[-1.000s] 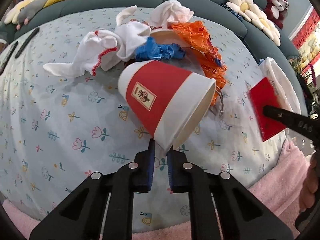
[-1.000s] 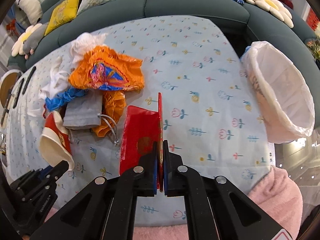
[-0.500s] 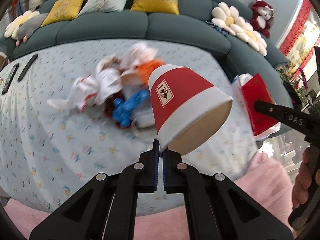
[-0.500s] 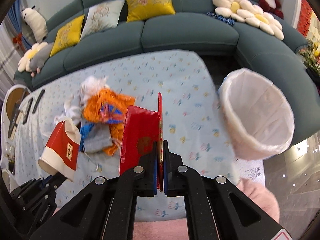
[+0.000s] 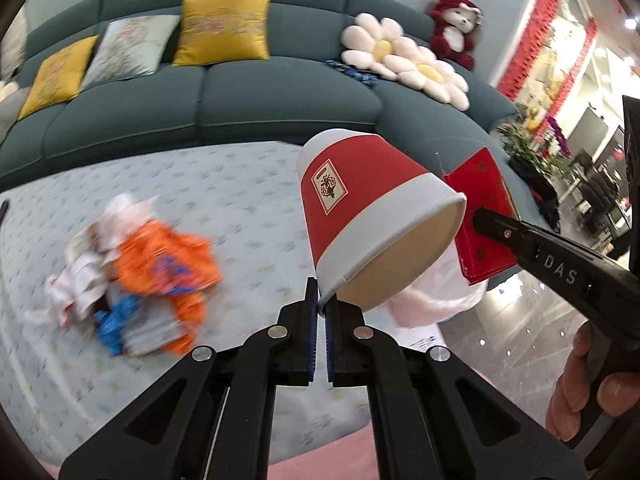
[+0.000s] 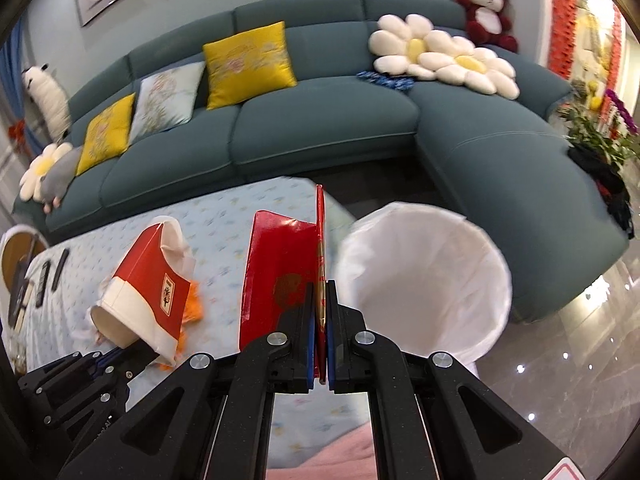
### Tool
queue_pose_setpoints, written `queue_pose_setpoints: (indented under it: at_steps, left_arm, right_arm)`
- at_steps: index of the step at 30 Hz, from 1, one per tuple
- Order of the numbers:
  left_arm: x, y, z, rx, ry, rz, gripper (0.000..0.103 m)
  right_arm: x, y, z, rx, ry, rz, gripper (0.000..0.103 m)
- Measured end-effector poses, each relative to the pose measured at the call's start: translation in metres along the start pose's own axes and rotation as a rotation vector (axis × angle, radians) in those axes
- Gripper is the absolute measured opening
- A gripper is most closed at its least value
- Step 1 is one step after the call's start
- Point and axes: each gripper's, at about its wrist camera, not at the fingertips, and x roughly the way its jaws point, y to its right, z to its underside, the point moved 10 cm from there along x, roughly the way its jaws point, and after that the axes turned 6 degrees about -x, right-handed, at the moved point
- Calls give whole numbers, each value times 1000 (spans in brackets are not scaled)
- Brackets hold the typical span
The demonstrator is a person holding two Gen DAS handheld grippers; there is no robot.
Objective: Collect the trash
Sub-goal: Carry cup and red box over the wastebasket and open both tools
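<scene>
My left gripper [image 5: 321,312] is shut on the rim of a red and white paper cup [image 5: 360,216], held in the air above the table. The cup also shows at the left of the right wrist view [image 6: 148,288]. My right gripper [image 6: 319,320] is shut on a flat red box [image 6: 280,280], also lifted; the box shows in the left wrist view [image 5: 484,216]. A bin with a white liner [image 6: 424,280] stands just right of the red box, its mouth open; part of it shows behind the cup [image 5: 440,300].
A pile of trash, orange wrapper [image 5: 164,264], white tissues and a blue scrap, lies on the flower-print tablecloth [image 5: 240,200]. A teal sofa [image 6: 320,136] with cushions curves behind. Remotes [image 6: 48,276] lie at the far left. Glossy floor is at right.
Both grippers have risen and swung right toward the bin with the cup and red box. The trash pile has dropped away to the lower left.
</scene>
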Motion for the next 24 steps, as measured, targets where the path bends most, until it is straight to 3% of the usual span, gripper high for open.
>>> queue_pose_setpoints:
  at_steps: [10, 15, 17, 18, 19, 20, 21, 24]
  left_arm:
    - [57, 85, -17, 77, -51, 71, 3]
    - [82, 109, -26, 76, -78, 92, 3]
    - [90, 118, -30, 71, -85, 112, 4]
    - [93, 122, -33, 61, -91, 125, 8]
    - [97, 125, -36, 48, -93, 134, 23]
    - [99, 124, -40, 39, -79, 117, 44]
    - [99, 123, -46, 32, -59, 93, 52]
    - [98, 126, -51, 32, -47, 85, 54]
  right_arm:
    - [22, 92, -7, 90, -19, 67, 4]
    - [38, 115, -11, 116, -33, 80, 4]
    - [44, 123, -16, 118, -33, 87, 9]
    - [46, 125, -16, 119, -35, 92, 16]
    - [47, 127, -17, 121, -37, 97, 19]
    - [48, 130, -20, 124, -31, 103, 25]
    - [47, 131, -21, 128, -26, 108, 30]
    - [44, 135, -27, 131, -7, 120, 43]
